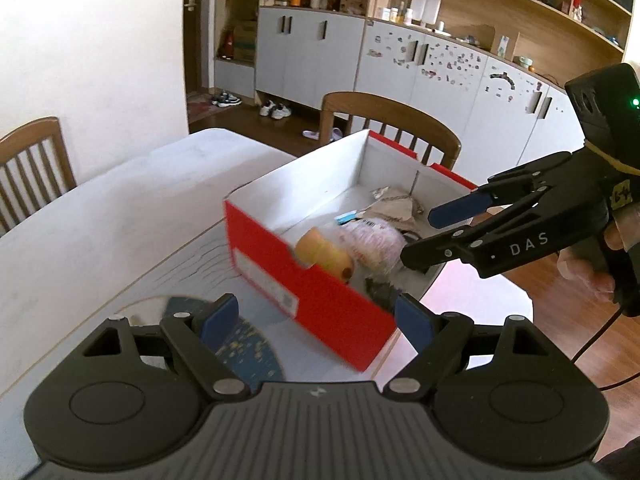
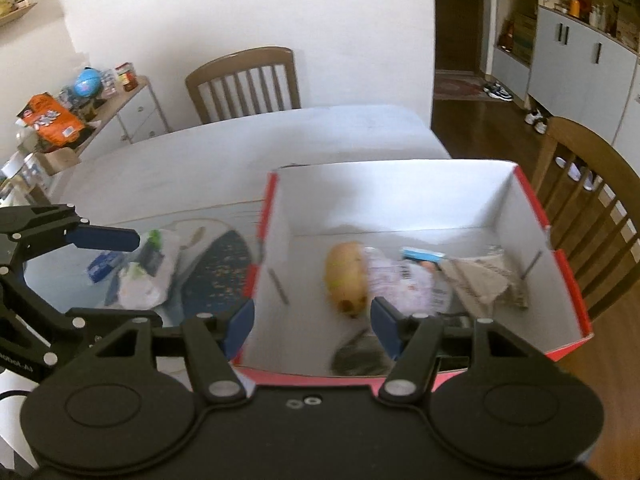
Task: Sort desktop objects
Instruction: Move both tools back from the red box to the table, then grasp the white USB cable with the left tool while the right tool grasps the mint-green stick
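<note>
Dropping items into the red box [image 2: 560, 264]

Right gripper [image 2: 312, 320] is hovering, fingers spread empty; left gripper [image 1: 316, 320], also spread, likely needs the bags [image 2: 144, 280] beyond its fingers next.

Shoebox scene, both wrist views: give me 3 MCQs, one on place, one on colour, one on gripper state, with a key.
1. Where is the yellow plush toy?
A. inside the shoebox
B. on the chair
C. on the table beside the box

2. What colour is the outside of the shoebox?
A. blue
B. red
C. green

3. How does the right gripper stand?
A. shut on the toy
B. shut on the box wall
C. open, holding nothing

Key:
1 A: the toy lies on the box's white floor next to a plastic-wrapped packet.
2 B: the left wrist view shows the red outer wall; the inside is white.
3 C: its blue fingers are spread over the box with nothing between them; the left gripper is open too.
</note>
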Motion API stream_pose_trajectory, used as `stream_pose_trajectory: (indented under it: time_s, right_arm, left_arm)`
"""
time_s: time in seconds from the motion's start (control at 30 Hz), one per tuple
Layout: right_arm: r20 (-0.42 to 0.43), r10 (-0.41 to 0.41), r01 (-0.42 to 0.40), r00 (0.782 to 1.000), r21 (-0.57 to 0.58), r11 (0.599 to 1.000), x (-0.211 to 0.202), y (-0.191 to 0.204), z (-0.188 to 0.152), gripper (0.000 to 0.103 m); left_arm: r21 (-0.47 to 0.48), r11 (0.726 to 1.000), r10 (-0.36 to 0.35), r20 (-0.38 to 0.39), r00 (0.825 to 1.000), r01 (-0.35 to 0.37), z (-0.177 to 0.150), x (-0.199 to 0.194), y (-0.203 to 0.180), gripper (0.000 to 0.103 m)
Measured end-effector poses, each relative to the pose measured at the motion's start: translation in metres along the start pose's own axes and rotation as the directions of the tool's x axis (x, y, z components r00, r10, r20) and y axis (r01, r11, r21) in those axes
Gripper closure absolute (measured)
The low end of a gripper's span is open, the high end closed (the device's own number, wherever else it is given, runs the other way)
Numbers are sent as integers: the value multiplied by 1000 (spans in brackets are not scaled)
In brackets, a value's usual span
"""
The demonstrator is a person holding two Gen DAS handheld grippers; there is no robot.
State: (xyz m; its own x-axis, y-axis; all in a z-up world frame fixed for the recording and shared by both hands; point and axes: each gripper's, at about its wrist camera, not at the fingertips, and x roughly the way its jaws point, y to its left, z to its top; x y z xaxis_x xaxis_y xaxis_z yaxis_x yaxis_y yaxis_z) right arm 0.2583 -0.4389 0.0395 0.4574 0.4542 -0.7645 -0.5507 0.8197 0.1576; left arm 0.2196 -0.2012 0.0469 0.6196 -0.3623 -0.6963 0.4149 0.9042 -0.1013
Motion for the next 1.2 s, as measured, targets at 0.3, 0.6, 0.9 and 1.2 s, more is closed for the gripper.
stream_pose_trajectory:
  time_s: [0.3,0.6,0.9,1.2]
  right_arm:
    - [13,44,-43,999,-35,998,2,49,-4,36]
    - [19,82,-80,996,-78,994,10,96,-8,33]
    - [2,107,-106,994,-105,989,25,132,-11,32]
    - [-26,131,-133,991,-130,983,42,157,-12,29]
  left_arm:
    - [-33,998,47,11,999,-47,-29,-42,26,18]
    - [-82,992,92,11,996,-91,-64,-82,59,18]
    - [-156,975,160,-6,987,-159,-104,-112,95,18]
    - [-194,956,216,-49,975,-221,-148,-127,116,18]
